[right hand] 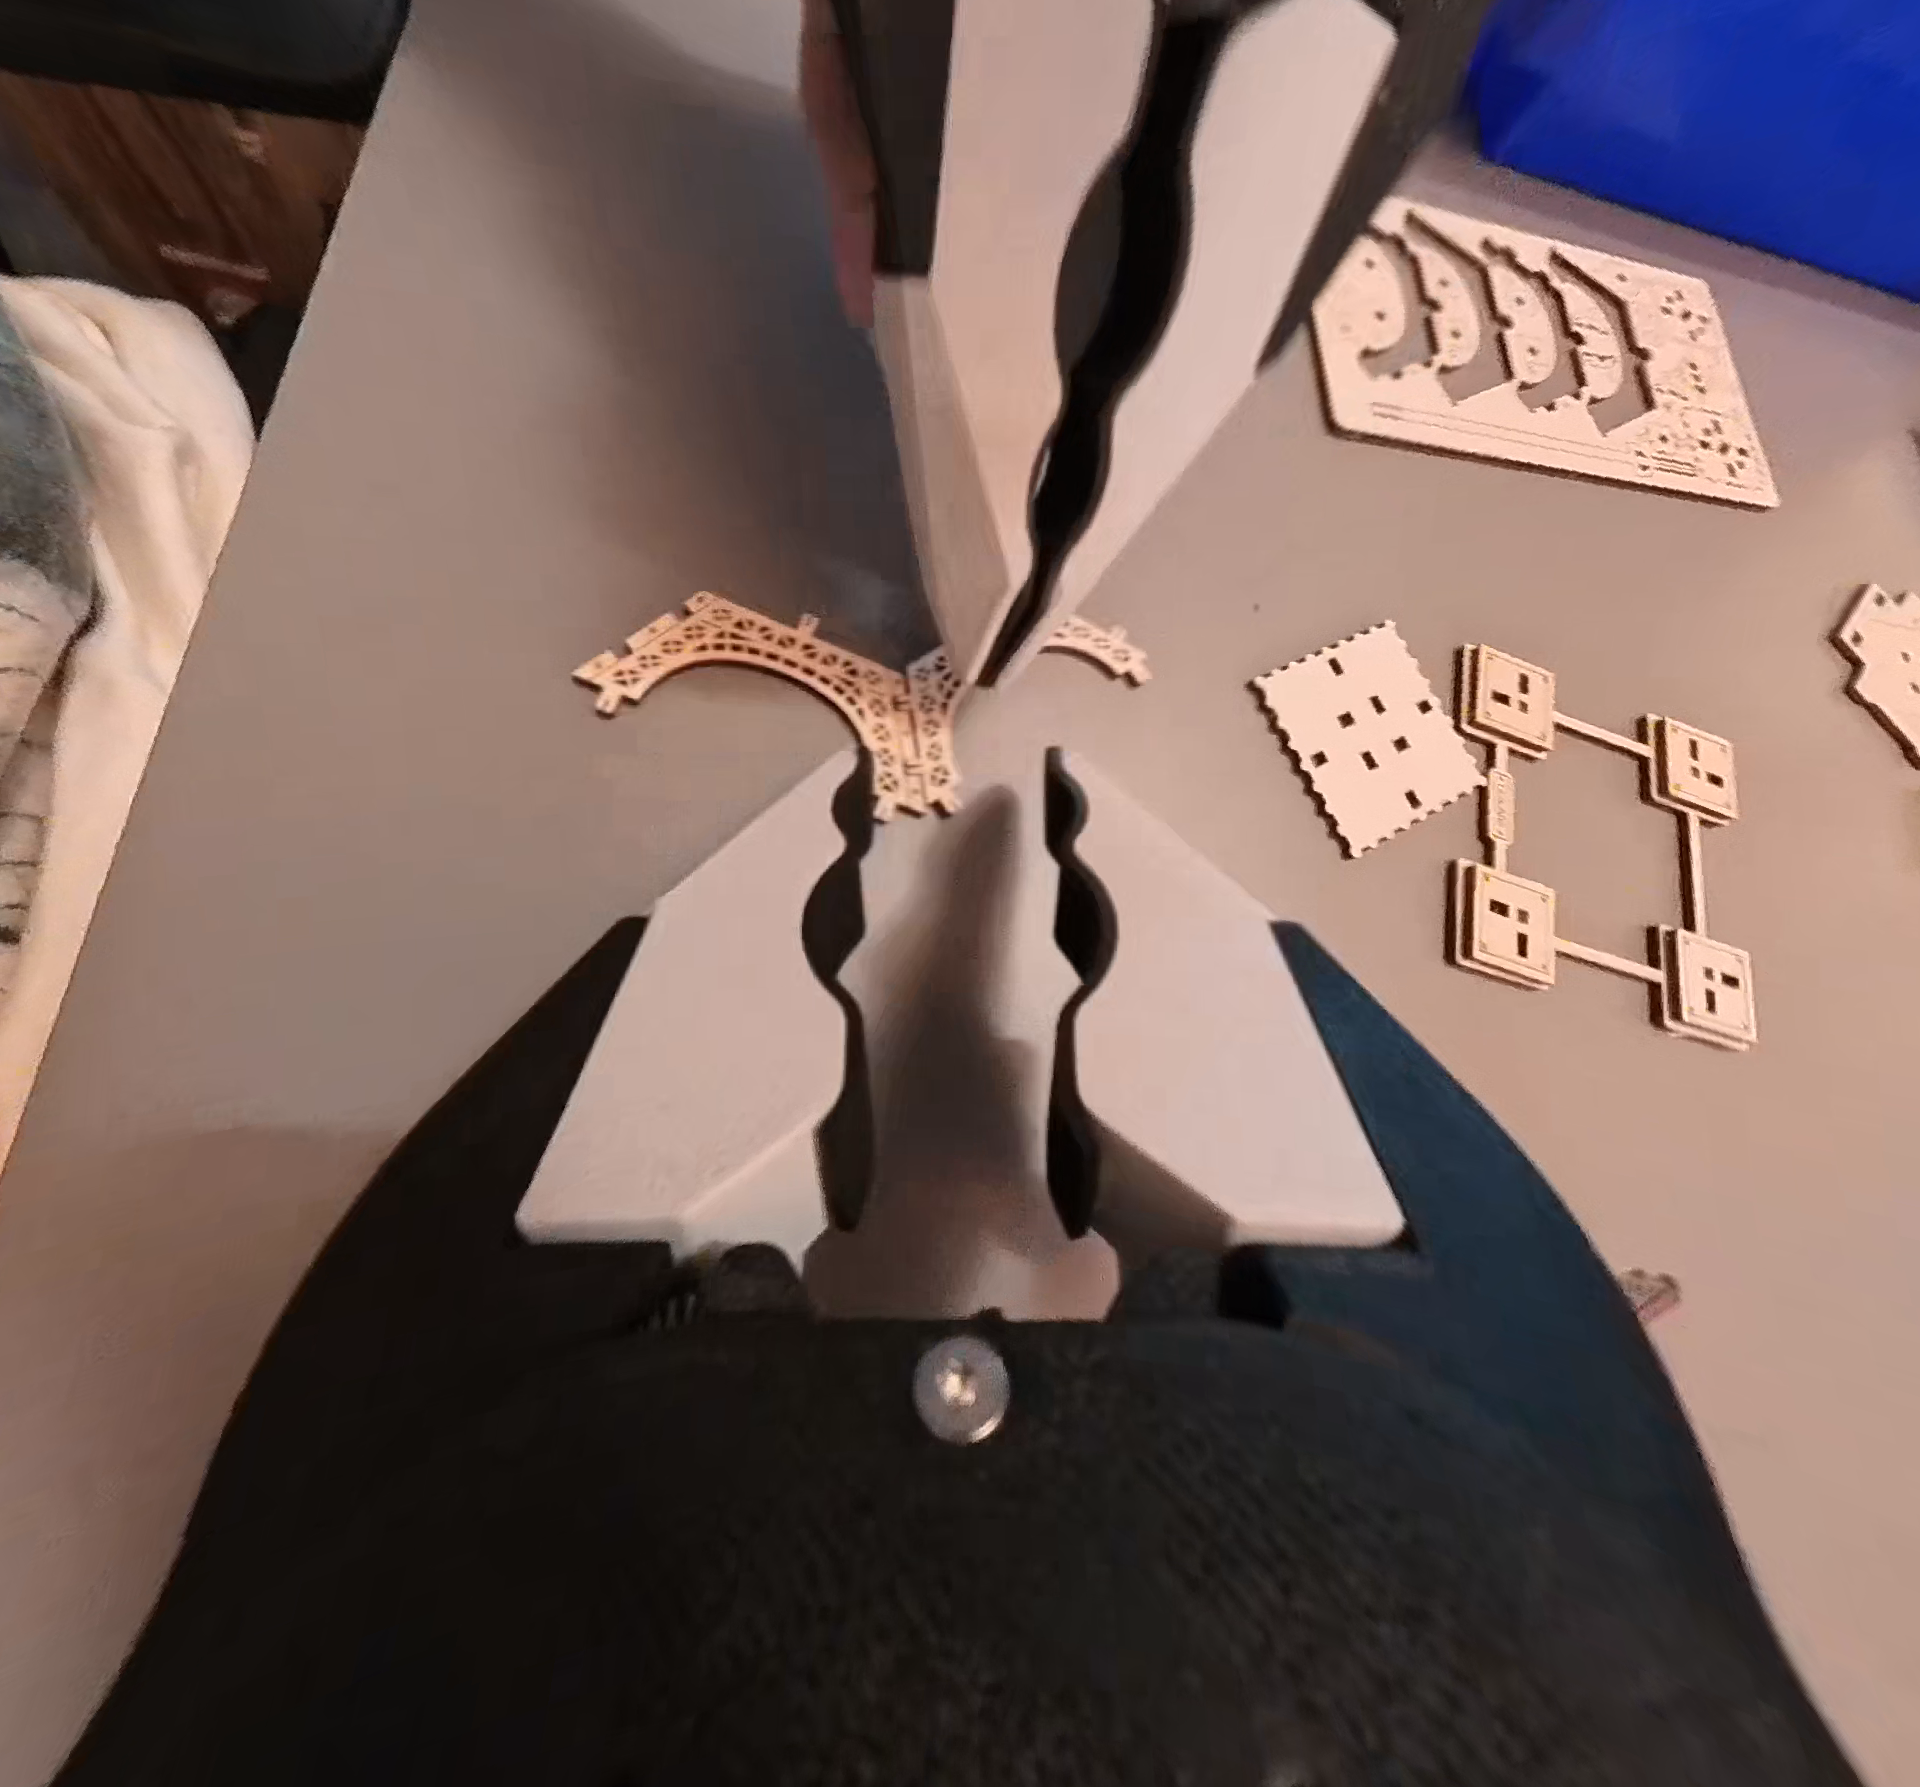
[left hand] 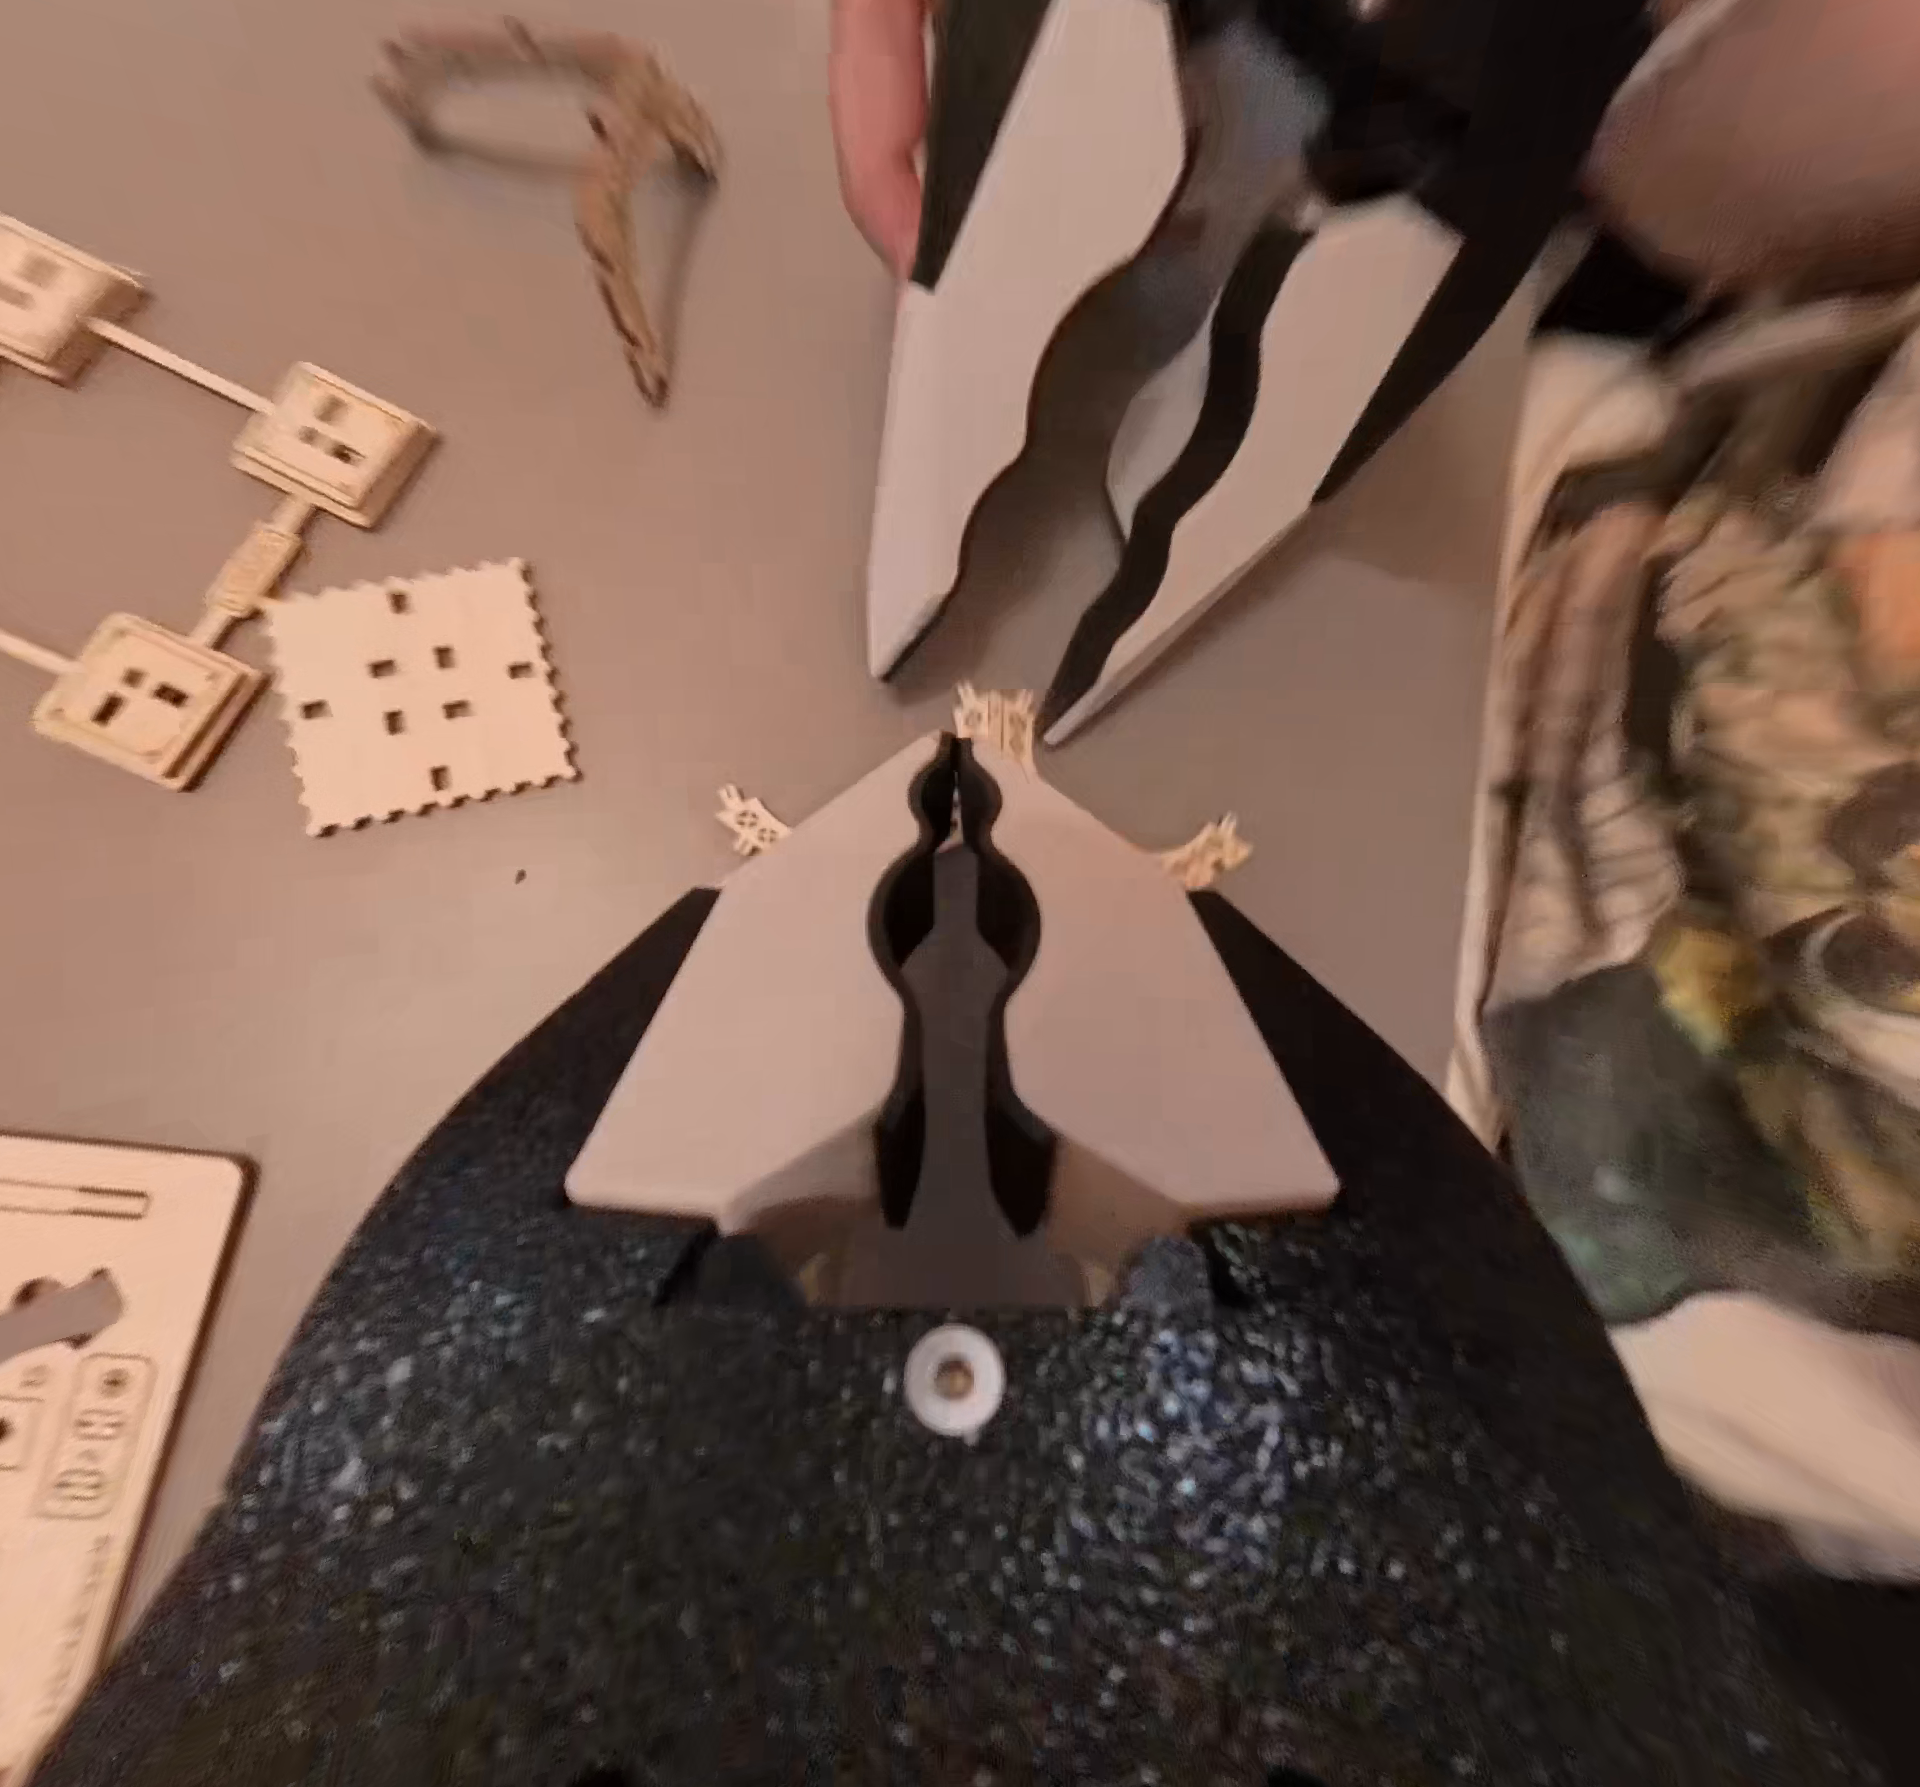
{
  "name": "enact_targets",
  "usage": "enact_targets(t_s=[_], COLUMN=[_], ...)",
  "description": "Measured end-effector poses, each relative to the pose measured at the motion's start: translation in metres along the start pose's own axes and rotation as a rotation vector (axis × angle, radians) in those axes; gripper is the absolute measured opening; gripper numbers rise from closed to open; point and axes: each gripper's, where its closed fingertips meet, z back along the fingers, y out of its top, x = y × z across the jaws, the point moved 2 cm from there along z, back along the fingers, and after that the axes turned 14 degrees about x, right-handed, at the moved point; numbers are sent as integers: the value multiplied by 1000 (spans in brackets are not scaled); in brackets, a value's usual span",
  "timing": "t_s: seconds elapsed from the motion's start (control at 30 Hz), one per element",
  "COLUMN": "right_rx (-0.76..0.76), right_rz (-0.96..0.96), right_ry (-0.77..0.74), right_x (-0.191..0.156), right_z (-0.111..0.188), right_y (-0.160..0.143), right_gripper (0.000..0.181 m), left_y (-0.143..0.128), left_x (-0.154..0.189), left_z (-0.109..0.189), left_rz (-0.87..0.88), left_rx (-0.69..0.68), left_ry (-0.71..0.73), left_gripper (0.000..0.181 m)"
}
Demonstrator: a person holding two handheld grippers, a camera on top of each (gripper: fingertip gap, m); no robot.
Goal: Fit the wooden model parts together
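A thin wooden lattice arch piece (right hand: 727, 672) with two arches and a short leg (right hand: 914, 766) is at the table's middle. My left gripper (left hand: 961, 750) is shut on it where the arches meet; small ends of the piece (left hand: 748, 818) stick out beside the left gripper's fingers. In the right wrist view the left gripper (right hand: 977, 683) comes in from the top. My right gripper (right hand: 956, 766) is open and empty, its tips either side of the leg, facing the left gripper tip to tip. It also shows in the left wrist view (left hand: 971, 698).
A square slotted wooden plate (right hand: 1361, 735) and a base frame with four square feet (right hand: 1600, 864) lie to the right. A punched-out parts sheet (right hand: 1538, 366) lies farther back by a blue bin (right hand: 1714, 54). Another blurred arch part (left hand: 603, 179) lies on the grey table (right hand: 468, 490). My two grippers' fingertips are within a few centimetres of each other.
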Motion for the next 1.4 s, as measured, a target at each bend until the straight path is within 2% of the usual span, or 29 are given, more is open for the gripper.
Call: enact_targets(t_s=[0.03,0.1,0.2,0.33,0.43,0.6,0.7,1.4], right_rx=[16,8,-8,-8,-16,1,11,-12], right_rz=[-16,-32,-40,-38,-43,-86,-88,-50], right_ry=[-9,4,47,146,171,147,128,129], right_x=[2,4,1,-8,-10,-9,-10,-12], right_z=[3,5,2,-5,-8,-9,-8,-8], right_y=[2,-2,-3,0,0,0,0,-1], right_gripper=[30,46,54,30,15,15,14,13], left_y=[8,10,-2,-19,-18,-18,-19,-20], left_x=[-1,-5,-2,10,8,10,13,12], left_z=[6,15,16,2,-3,-7,-12,-12], left_rz=[34,64,12,-61,-104,-158,-160,-167], left_rx=[90,167,127,-11,-32,-83,-85,-62], left_ry=[10,48,77,54,91,104,86,92], left_gripper=[0,0,8,20,21,29,21,18])
